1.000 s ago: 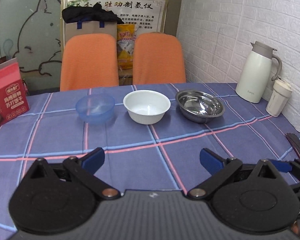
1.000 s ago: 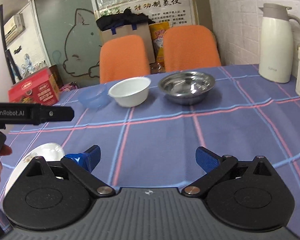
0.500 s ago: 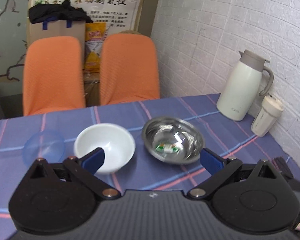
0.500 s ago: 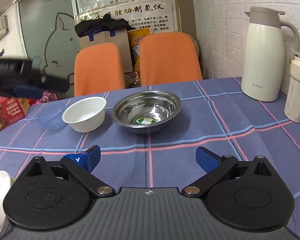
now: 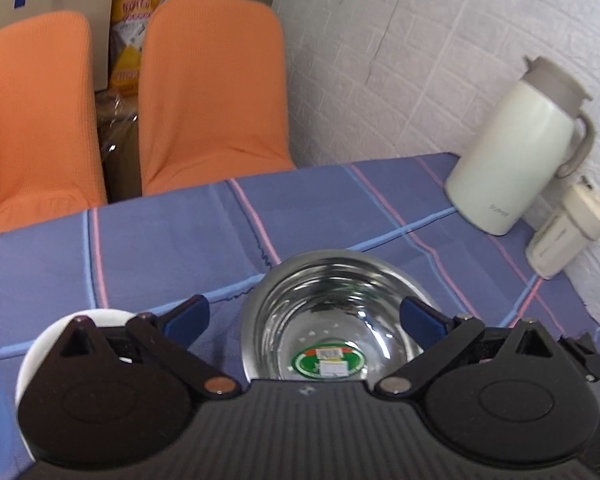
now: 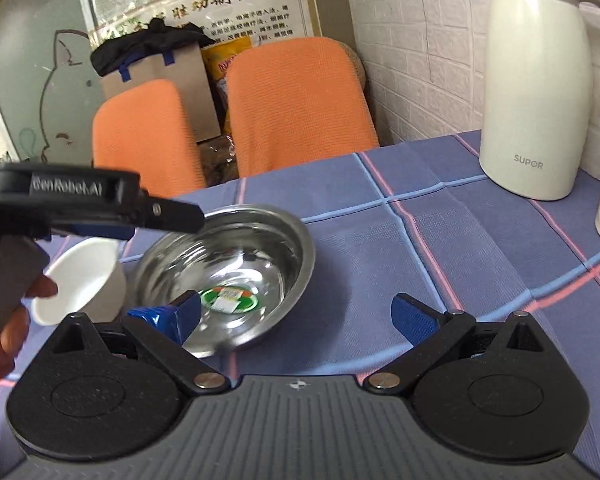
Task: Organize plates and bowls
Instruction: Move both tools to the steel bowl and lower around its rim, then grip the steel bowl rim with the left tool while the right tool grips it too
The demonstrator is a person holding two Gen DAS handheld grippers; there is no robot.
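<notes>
— Steel bowl?
— Upright on the surface, on the blue checked cloth, with a green and white sticker on the bottom inside. Framed straight between the blue fingertips of the left hand-held gripper in the left wrist view.
— Left hand-held gripper spread or pinching?
— Spread wide, nothing between the pads. One tip to the left of the bowl's rim, the other over its right side; contact impossible to judge.
— And from the other side?
— In the right wrist view, the same steel bowl near the middle, with the left hand-held gripper reaching in from the left above its near-left rim, held by a hand at the frame's edge. Lettering on its black body blurred.
— Right hand-held gripper?
— Also spread, empty. Left blue pad in front of the bowl's near rim, right pad over bare cloth.
— White bowl?
— Just beside the steel bowl, to its left, upright; touching or not, hard to say. Mostly hidden behind the gripper body in the left wrist view, only a white rim showing.
— Anything else on the surface?
— White thermos jug marked SUPOR at the far right by the brick wall, a pale cup just beside it. Two orange chairs behind the far edge.
</notes>
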